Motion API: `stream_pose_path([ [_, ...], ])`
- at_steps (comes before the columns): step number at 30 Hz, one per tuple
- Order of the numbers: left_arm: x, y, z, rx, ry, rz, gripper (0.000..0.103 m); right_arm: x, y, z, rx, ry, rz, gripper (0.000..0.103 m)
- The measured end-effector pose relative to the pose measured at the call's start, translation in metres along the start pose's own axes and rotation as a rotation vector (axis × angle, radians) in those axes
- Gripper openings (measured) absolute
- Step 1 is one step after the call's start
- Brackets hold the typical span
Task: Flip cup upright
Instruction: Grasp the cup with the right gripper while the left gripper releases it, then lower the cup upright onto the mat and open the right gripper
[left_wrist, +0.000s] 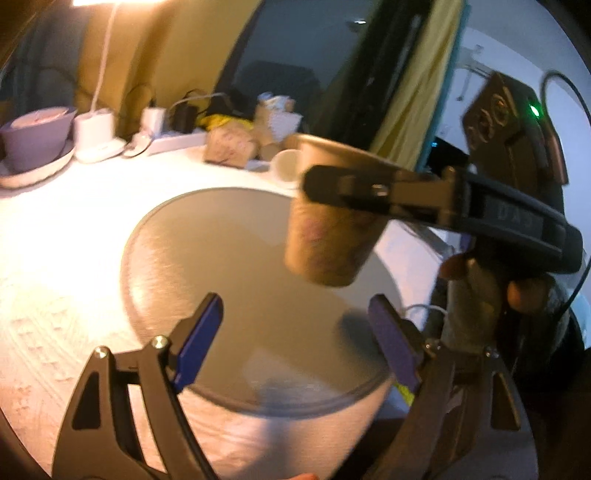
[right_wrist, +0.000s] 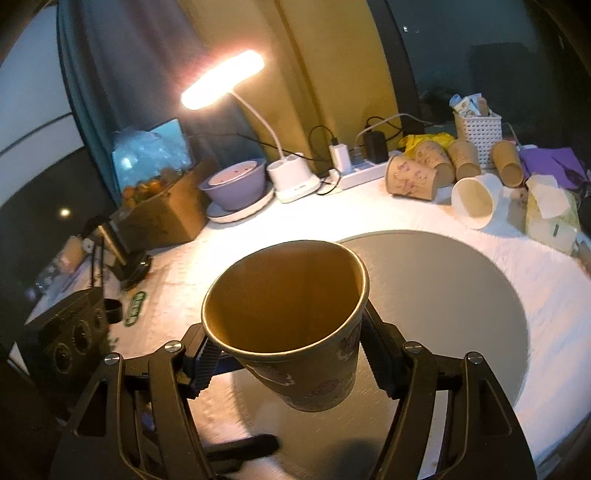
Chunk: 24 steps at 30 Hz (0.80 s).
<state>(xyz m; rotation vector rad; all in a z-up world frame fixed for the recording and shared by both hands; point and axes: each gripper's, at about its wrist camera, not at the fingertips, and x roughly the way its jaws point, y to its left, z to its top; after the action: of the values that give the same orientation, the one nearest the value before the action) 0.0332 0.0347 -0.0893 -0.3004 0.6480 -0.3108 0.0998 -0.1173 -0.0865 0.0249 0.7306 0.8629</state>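
Observation:
A brown paper cup (right_wrist: 295, 332) with a printed pattern is held in my right gripper (right_wrist: 286, 360), which is shut on its sides. The cup is mouth-up, slightly tilted, in the air above a round grey mat (right_wrist: 443, 295). In the left wrist view the same cup (left_wrist: 328, 236) hangs above the mat (left_wrist: 221, 258), with the right gripper's finger (left_wrist: 369, 192) across it. My left gripper (left_wrist: 295, 339) is open and empty, low over the mat's near side, below the cup.
Several paper cups (right_wrist: 417, 173) lie on their sides at the back, with a white cup (right_wrist: 474, 201), a white basket (right_wrist: 478, 129), a power strip (right_wrist: 362, 171), a lit desk lamp (right_wrist: 291, 177) and a purple bowl (right_wrist: 236, 182). A cardboard box (right_wrist: 166, 210) stands at left.

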Motion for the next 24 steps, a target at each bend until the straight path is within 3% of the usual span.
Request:
stream_pose_path([
  [10,-0.003,0.045,0.018,-0.099,-0.006,0.116,0.082,0.041,-0.02,0.014,-0.005,0.047,-0.022,0.071],
  [24,0.013,0.064,0.021,-0.146,0.001,0.137,0.082,0.078,-0.025,0.013,-0.05,0.092,-0.076,0.071],
])
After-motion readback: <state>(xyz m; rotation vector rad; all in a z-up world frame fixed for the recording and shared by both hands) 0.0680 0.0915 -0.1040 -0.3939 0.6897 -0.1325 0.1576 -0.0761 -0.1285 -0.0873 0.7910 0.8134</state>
